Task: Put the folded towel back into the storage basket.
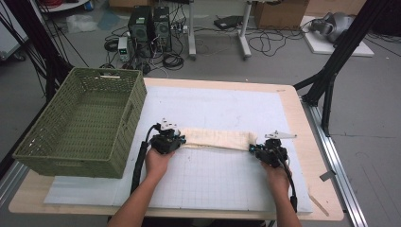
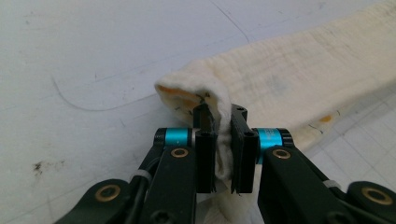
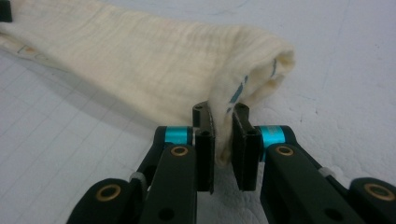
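Observation:
A cream cloth, folded into a long band, lies across the middle of the white grid mat. My left gripper is shut on the band's left end. In the left gripper view the jaws pinch a raised fold of the cloth between them, at the left gripper. My right gripper is shut on the band's right end. In the right gripper view, the cloth rises between the jaws of the right gripper and shows blue stitching at its edge.
A green woven basket stands at the table's left, close to my left hand. The wooden table edge runs along the right. Behind the table the floor holds computer towers, cables and boxes.

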The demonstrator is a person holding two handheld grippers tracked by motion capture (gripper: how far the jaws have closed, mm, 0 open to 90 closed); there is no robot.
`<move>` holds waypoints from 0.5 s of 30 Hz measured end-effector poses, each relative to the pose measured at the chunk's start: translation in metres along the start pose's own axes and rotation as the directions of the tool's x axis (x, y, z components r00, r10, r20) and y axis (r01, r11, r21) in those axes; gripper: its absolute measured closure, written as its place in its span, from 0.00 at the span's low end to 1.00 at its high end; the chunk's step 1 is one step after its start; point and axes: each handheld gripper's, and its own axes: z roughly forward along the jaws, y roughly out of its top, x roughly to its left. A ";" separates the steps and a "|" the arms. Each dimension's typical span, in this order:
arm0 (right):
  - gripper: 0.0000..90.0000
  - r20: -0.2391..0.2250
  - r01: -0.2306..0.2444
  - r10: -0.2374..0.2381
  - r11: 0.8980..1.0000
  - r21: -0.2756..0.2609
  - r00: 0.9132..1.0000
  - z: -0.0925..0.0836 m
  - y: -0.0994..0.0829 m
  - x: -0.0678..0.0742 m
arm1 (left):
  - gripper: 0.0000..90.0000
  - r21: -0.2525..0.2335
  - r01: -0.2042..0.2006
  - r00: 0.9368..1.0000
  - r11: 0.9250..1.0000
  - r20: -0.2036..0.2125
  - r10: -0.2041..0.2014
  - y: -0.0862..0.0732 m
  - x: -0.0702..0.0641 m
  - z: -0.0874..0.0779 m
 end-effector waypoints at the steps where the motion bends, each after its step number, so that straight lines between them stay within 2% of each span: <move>1: 0.91 0.000 0.000 0.000 1.000 -0.002 1.000 -0.001 -0.001 0.000 | 0.92 -0.001 -0.018 1.000 1.000 0.003 0.018 0.000 -0.002 -0.002; 3: 0.91 -0.005 0.008 -0.008 1.000 -0.014 1.000 -0.004 -0.001 -0.001 | 0.92 -0.014 -0.066 0.998 0.998 0.005 0.066 0.001 -0.006 -0.009; 4: 0.91 -0.005 0.014 -0.014 1.000 -0.022 1.000 -0.006 -0.002 -0.001 | 0.92 -0.036 -0.078 0.997 0.996 0.010 0.078 0.001 -0.008 -0.013; 7: 0.91 -0.021 0.028 -0.029 0.999 -0.043 0.999 -0.013 -0.002 -0.002 | 0.92 -0.066 -0.073 0.997 0.995 0.033 0.075 -0.002 -0.010 -0.022; 15: 0.91 -0.073 0.065 -0.071 0.994 -0.088 0.995 -0.031 -0.006 0.001 | 0.92 -0.129 -0.119 0.989 0.985 0.067 0.128 -0.009 -0.017 -0.048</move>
